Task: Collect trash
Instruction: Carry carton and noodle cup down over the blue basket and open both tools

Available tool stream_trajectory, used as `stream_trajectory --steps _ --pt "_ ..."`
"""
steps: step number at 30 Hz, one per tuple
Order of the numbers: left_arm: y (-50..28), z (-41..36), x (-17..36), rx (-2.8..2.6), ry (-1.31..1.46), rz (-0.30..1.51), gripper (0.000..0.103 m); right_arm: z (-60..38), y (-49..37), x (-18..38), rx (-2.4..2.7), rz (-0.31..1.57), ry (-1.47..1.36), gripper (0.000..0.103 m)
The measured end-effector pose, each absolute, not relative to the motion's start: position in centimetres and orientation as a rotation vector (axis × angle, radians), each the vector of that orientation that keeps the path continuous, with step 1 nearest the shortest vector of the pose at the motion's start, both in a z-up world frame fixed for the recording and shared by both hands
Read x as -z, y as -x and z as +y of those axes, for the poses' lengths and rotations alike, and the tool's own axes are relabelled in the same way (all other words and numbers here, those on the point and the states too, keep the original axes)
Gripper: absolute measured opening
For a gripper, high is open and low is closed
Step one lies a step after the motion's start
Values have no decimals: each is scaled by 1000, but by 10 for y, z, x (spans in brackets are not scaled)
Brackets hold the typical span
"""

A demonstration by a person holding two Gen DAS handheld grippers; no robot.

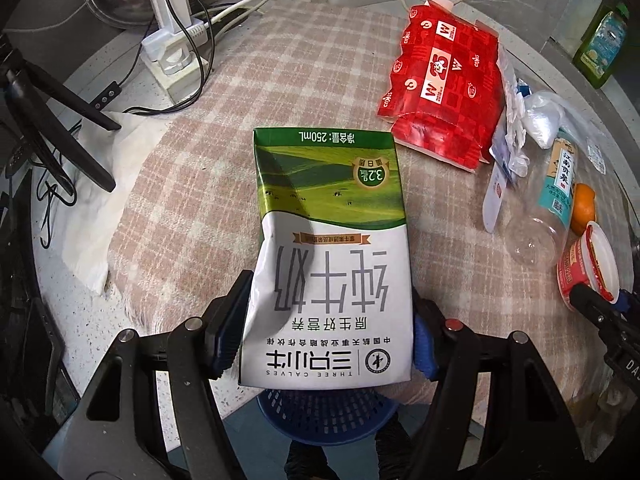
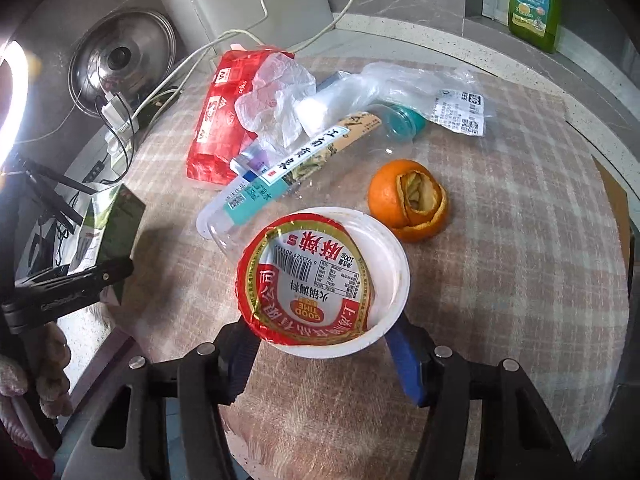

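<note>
My left gripper (image 1: 330, 320) is shut on a green and white milk carton (image 1: 328, 248) and holds it above the checked cloth and a blue basket (image 1: 324, 416). The carton also shows at the left of the right wrist view (image 2: 108, 224). My right gripper (image 2: 324, 344) is shut on a white sauce cup with a peeled red foil lid (image 2: 320, 280), also seen in the left wrist view (image 1: 588, 268). On the cloth lie a red carton pack (image 1: 444, 80), an empty clear bottle (image 2: 288, 168), crumpled plastic wrap (image 2: 276, 100) and an orange peel (image 2: 408, 200).
A power strip with cables (image 1: 172, 48) and a steel pot lid (image 2: 124, 60) sit at the back left. A green detergent bottle (image 2: 536, 0) stands at the back right. A clear plastic bag with a printed label (image 2: 456, 108) lies behind the orange peel. A tripod (image 1: 52, 108) stands at the left.
</note>
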State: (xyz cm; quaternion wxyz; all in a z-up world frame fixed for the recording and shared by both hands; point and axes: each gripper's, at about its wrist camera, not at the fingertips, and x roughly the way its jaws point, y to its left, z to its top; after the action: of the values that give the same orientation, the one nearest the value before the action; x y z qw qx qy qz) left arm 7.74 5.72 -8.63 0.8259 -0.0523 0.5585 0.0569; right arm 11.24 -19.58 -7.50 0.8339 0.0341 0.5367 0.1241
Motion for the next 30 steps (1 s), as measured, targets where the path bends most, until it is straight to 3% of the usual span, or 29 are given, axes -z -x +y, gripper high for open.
stream_trajectory --steps 17,30 --pt "10 52 75 -37 99 1189 70 -184 -26 38 -387 1065 -89 62" --pt "62 43 108 24 115 1276 70 -145 34 46 -477 1088 -38 62"
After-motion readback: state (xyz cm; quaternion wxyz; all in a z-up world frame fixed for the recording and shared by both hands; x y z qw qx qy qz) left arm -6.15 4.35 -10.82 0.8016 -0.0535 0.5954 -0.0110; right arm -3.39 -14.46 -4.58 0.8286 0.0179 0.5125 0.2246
